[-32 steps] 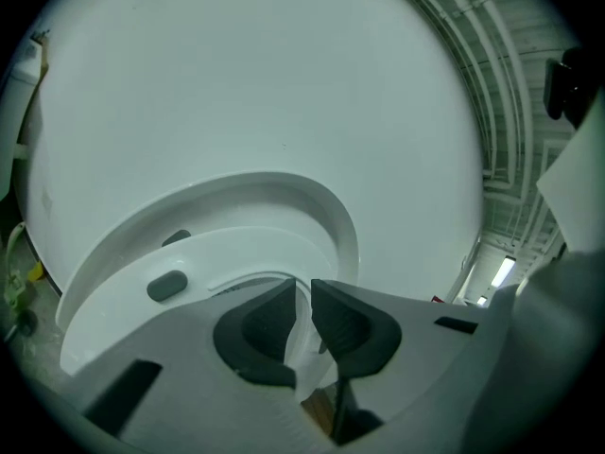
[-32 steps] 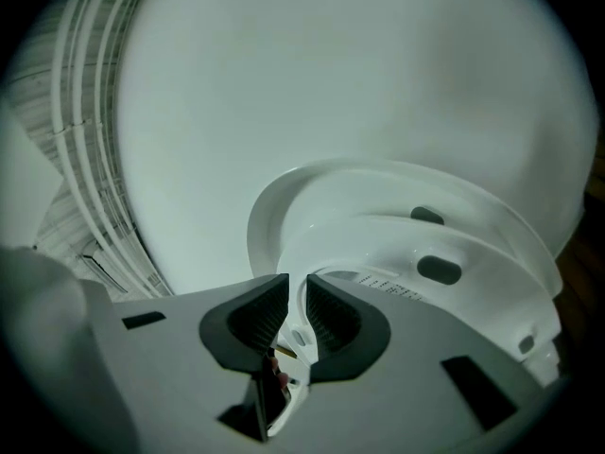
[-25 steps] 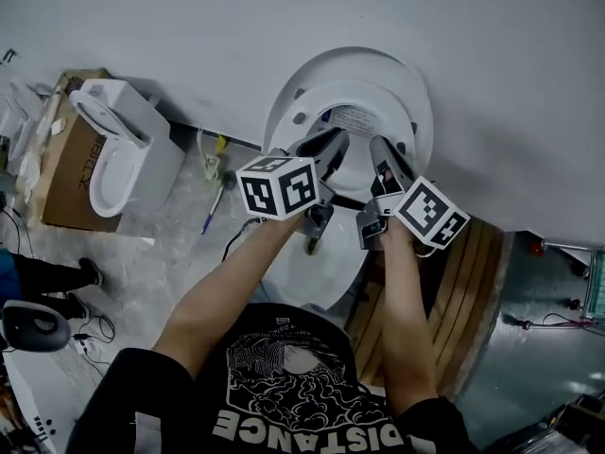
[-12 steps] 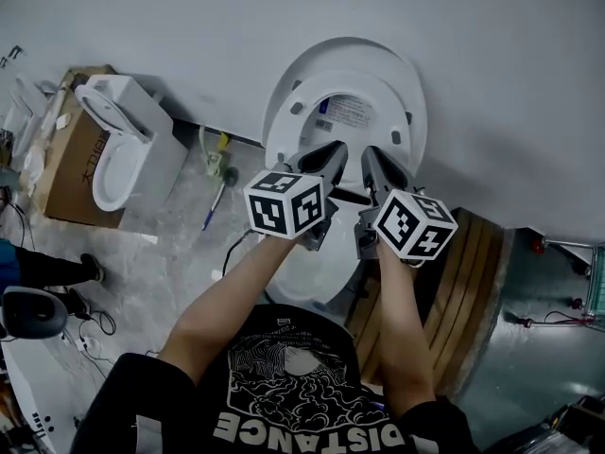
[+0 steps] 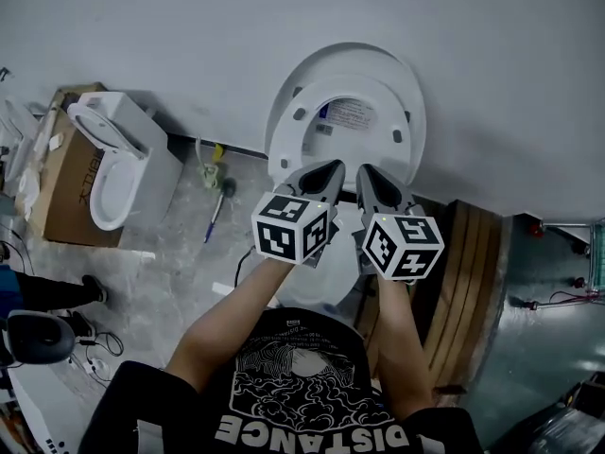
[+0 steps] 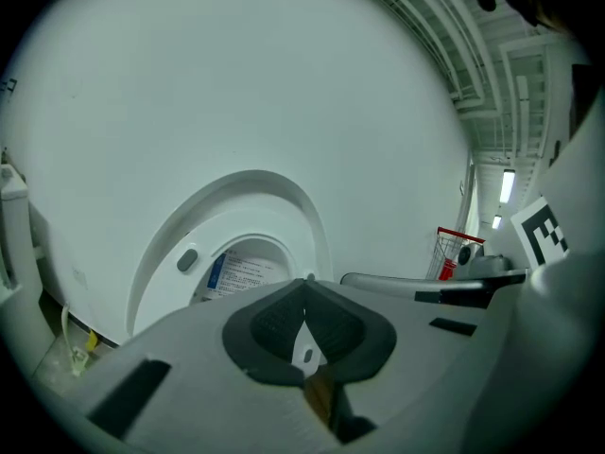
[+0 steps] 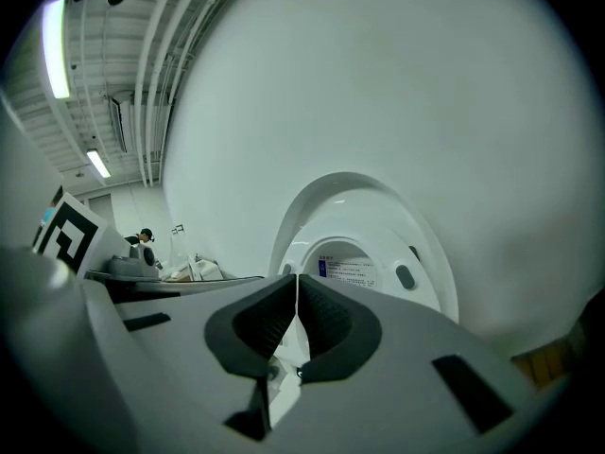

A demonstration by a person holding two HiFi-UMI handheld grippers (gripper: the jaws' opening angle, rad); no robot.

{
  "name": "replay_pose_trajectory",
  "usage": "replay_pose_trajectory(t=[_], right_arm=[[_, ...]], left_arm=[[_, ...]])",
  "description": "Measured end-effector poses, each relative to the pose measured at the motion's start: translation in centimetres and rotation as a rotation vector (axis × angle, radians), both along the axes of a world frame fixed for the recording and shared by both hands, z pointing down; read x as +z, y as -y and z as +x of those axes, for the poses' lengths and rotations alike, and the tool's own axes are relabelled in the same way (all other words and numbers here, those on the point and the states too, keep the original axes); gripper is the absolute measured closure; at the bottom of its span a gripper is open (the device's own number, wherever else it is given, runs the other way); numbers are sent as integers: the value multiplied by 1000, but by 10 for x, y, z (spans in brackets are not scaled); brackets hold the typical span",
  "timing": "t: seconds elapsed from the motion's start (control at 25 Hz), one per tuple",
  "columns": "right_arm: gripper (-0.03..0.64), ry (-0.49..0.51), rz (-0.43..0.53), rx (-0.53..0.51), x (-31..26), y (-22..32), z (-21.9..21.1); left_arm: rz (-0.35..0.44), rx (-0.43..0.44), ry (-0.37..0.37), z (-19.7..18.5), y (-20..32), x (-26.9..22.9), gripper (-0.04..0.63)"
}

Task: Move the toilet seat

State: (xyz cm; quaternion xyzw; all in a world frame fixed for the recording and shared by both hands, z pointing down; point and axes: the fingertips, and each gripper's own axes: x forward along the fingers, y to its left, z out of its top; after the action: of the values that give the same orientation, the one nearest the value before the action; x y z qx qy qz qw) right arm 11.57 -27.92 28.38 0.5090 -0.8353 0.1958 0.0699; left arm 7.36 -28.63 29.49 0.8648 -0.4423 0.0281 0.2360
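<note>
The left gripper [image 5: 333,168] and right gripper [image 5: 365,172] are being held shut and empty, their jaws having just been closing. The upright toilet seat [image 5: 295,140] is being faced just ahead.

Only one legible bit: "DISTANCE" in white caps on the person's black shirt [image 5: 301,431]. The sticker [image 5: 352,113] seen through the raised toilet seat [image 5: 295,149] is too small to read, and the print on the cardboard box [image 5: 68,192] is too blurry.
</note>
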Motion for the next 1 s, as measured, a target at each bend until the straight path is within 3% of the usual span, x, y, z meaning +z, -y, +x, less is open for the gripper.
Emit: replay_pose_trajectory(t=[0.16,1.0], right_arm=[[594,-37,9,19,-1,-16,-15],[598,-125,48,126,-13,-83,-57]], left_arm=[[9,26,44,-12,-14,1,583],[79,153,133,-40,-75,-5,583]])
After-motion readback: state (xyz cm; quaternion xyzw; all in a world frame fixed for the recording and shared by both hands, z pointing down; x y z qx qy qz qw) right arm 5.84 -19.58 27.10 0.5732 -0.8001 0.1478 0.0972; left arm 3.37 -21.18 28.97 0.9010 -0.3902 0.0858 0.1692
